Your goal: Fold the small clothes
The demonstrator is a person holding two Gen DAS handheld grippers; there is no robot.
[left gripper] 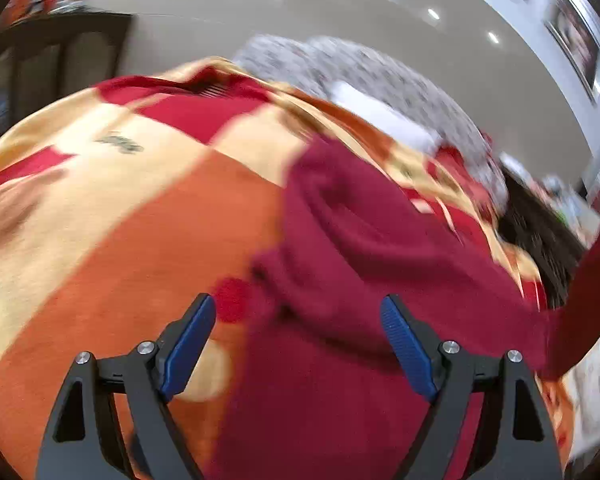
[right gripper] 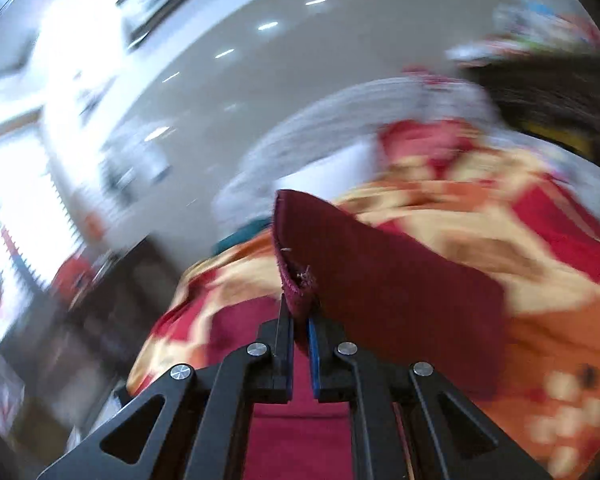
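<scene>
We start with the dark red garment (left gripper: pixel 364 280): in the left wrist view it lies crumpled across the lower middle and right of the frame, on a blanket (left gripper: pixel 112 216) patterned in orange, cream and red. In the right wrist view its hemmed edge (right gripper: pixel 296 280) stands up in the middle of the frame, frayed threads showing.

Our right gripper (right gripper: pixel 300 320) has its jaws drawn almost together, pinching that hem between them, so one part of the garment hangs lifted off the blanket. Our left gripper (left gripper: pixel 298 320) is spread wide, blue pads (left gripper: pixel 406 344) apart, with nothing between them; it hovers just above the garment's bunched part.

We judge this to be an early step: one edge is taken up and the cloth is not yet spread flat or folded. The next move likely calls for the left gripper to close on another edge or corner, so both can pull the garment taut before laying it over. The bunching may hide the edge we want.

Beyond the blanket, a grey speckled cover (left gripper: pixel 340 68) shows at upper middle of the left view. A small dark mark (left gripper: pixel 118 143) on the blanket may be writing, but blur keeps us from reading it.
</scene>
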